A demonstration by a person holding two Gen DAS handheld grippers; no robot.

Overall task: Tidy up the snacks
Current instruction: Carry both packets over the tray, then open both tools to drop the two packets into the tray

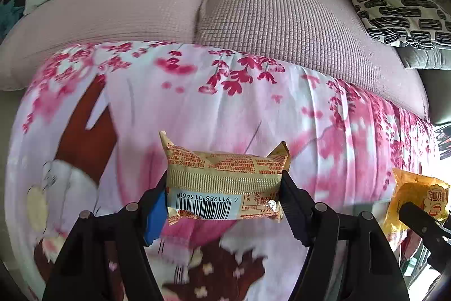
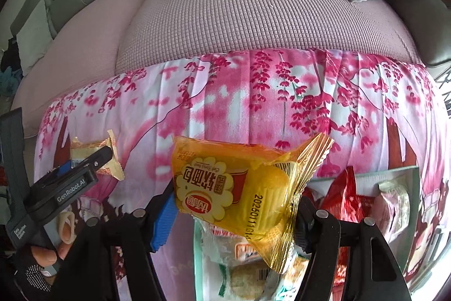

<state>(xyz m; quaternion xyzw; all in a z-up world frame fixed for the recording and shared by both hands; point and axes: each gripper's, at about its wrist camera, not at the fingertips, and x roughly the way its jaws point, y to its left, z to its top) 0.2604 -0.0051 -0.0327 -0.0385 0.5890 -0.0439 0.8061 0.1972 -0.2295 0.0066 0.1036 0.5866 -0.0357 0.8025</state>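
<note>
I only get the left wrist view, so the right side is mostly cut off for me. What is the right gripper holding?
Observer: The right gripper clamps a yellow bread packet.
Operator: Anything under it?
Observer: Yes, a grey-rimmed tray holding more snacks, including a red packet.
Operator: Is my left hand visible there?
Observer: Yes, the gloved left hand holds the left gripper, which is shut on the tan snack bar.

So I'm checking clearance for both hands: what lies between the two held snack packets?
Only bare floral blanket separates the beige packet from the yellow packet, seen in the right wrist view.
</note>
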